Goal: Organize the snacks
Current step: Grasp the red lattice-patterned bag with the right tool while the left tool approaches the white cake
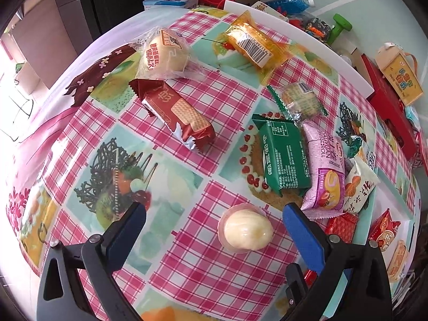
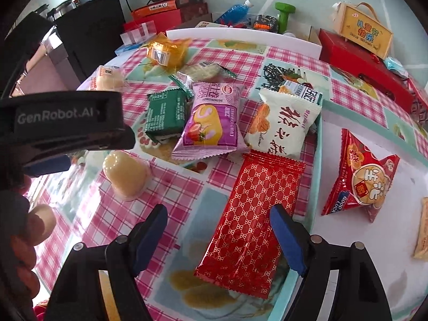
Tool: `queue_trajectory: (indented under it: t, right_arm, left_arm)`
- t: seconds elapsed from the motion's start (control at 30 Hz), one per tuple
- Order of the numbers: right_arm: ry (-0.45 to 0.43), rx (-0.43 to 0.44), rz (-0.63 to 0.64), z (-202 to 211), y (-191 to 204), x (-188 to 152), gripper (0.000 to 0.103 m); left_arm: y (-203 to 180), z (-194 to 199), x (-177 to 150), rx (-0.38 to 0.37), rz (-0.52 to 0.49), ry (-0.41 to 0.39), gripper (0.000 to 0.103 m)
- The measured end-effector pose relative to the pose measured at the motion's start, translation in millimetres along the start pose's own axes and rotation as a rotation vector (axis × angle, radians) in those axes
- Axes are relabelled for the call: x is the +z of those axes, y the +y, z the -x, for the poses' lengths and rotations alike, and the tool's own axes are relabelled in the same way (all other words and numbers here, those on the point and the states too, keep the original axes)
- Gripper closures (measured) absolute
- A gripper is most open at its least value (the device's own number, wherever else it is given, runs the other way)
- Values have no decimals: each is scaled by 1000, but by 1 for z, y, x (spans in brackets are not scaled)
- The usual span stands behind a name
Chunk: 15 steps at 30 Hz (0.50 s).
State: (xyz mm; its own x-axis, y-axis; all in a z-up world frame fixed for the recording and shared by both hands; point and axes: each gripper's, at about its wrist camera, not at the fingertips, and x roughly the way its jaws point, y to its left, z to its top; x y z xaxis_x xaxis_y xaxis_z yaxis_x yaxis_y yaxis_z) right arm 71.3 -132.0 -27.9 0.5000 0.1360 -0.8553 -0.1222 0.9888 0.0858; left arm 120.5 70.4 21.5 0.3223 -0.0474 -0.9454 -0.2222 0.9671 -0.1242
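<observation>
A pale jelly cup (image 1: 247, 230) lies on the checked tablecloth (image 1: 187, 254) between the spread fingers of my left gripper (image 1: 214, 210), which is open and not touching it. The same jelly cup (image 2: 127, 176) shows in the right wrist view below the left gripper's black housing (image 2: 67, 117). My right gripper (image 2: 219, 211) is open above a red patterned packet (image 2: 254, 219). That packet lies flat, partly over the teal rim of a white tray (image 2: 318, 160). The right fingertip (image 2: 283, 227) overlaps the packet's right edge; the left one is clear of it.
Purple Swiss roll (image 2: 211, 123), green packet (image 2: 165, 115) and white packet (image 2: 283, 125) are piled mid-table. A dark red biscuit packet (image 1: 179, 115), bun (image 1: 163, 53) and orange packet (image 1: 251, 45) lie farther back. A red triangular packet (image 2: 361, 179) sits in the tray. Boxes crowd the far edge.
</observation>
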Motion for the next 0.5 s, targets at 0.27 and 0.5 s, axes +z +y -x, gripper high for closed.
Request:
queue_trajectory:
  t: [0.27,0.5]
  right_arm:
    - [-7,115,-22,3,1,2,29]
    - [-47,18,-49,10,-6,4,44]
  left_arm:
    - [1,-5,2,1,9,3,1]
    - [2,-4,3,-9,11,8,1]
